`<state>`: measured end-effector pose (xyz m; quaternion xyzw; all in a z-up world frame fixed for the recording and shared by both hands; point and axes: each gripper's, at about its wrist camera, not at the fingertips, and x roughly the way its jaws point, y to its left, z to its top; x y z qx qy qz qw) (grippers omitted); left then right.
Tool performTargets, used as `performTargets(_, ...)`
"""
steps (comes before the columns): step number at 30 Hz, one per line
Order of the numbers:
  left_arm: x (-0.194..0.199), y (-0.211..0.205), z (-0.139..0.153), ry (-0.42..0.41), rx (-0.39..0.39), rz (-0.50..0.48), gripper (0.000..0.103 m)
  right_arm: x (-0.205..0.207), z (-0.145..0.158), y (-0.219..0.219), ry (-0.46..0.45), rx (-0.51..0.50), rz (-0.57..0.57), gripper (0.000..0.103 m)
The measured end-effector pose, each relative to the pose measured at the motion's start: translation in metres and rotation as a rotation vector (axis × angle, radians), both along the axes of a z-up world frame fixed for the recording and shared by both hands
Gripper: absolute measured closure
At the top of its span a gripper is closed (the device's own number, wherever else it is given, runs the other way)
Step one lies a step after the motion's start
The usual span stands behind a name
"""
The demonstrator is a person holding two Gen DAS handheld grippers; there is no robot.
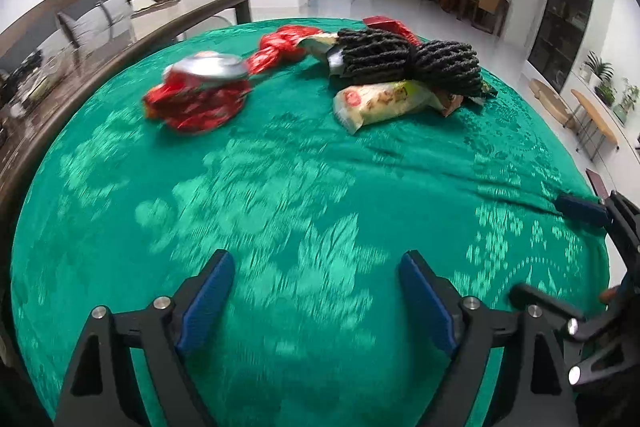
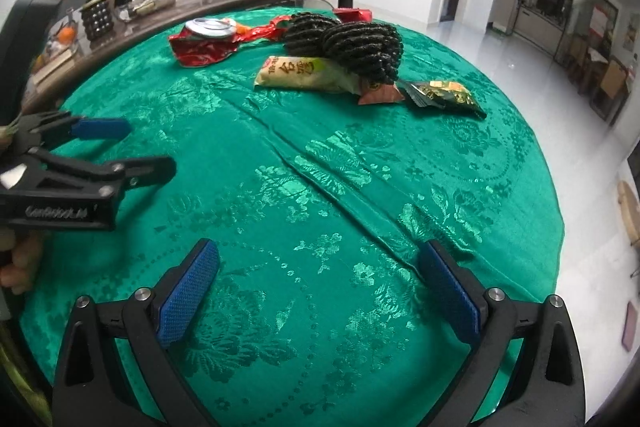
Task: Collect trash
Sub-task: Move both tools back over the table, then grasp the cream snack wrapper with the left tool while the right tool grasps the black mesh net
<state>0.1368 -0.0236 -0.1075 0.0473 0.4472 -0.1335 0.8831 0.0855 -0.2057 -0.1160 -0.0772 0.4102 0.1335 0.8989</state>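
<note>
Trash lies at the far side of a round table with a green cloth (image 1: 280, 187). A crumpled red foil bag (image 1: 196, 95) with a silver inside lies far left, also in the right wrist view (image 2: 204, 45). A yellow snack wrapper (image 1: 384, 103) (image 2: 300, 75) lies beside a black rope bundle (image 1: 408, 59) (image 2: 352, 43). A green packet (image 2: 448, 95) lies to the right. A twisted red wrapper (image 1: 280, 47) lies behind. My left gripper (image 1: 316, 299) is open and empty over the near cloth; it shows in the right wrist view (image 2: 132, 147). My right gripper (image 2: 320, 295) is open and empty.
A dark wooden bench edge (image 1: 160, 27) curves behind the table. A side table (image 2: 120, 7) holds a plant pot and a glass bowl. White floor (image 2: 560, 107) lies right of the table. A fold (image 2: 320, 187) runs across the cloth.
</note>
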Motion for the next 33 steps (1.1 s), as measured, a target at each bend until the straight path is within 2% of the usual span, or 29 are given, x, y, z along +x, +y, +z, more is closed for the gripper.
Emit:
performTargets(4,0.032,-0.012,0.019,-0.059,-0.039,-0.092,0.015,-0.001,0.001,-0.005,0.002,0.006,-0.003,0.002)
performTargets(7,0.061,-0.028,0.025,-0.092,-0.027,-0.179,0.015,-0.002,0.001,-0.008,0.003,0.010,-0.001,0.002)
performTargets(12,0.096,-0.054,0.009,-0.084,0.084,-0.303,0.015,-0.003,0.001,-0.012,0.005,0.018,-0.002,0.002)
performTargets(17,0.100,-0.066,0.003,-0.080,0.079,-0.431,0.018,-0.006,0.001,-0.013,0.003,0.018,0.008,0.002)
performTargets(18,0.098,-0.067,0.003,-0.086,0.087,-0.449,0.023,-0.006,0.001,-0.014,0.003,0.019,0.008,0.002)
performTargets(19,0.097,-0.068,0.002,-0.080,0.090,-0.457,0.047,-0.005,0.001,-0.015,0.004,0.021,0.007,0.002)
performTargets(20,0.096,-0.065,0.003,-0.061,0.062,-0.462,0.063,-0.005,0.001,-0.015,0.006,0.025,0.005,0.002)
performTargets(22,0.090,-0.060,0.006,-0.048,0.046,-0.444,0.076,-0.004,0.002,-0.017,0.007,0.031,0.000,0.002)
performTargets(26,0.058,-0.042,0.014,-0.051,0.067,-0.366,0.076,-0.001,0.004,-0.021,0.012,0.056,-0.012,0.002)
performTargets(31,0.012,0.001,0.015,0.035,0.004,-0.203,0.076,-0.002,0.002,-0.021,0.010,0.044,-0.011,0.002)
performTargets(33,-0.002,0.014,0.014,0.041,-0.032,-0.175,0.074,-0.003,0.000,-0.018,0.003,0.024,-0.008,0.002)
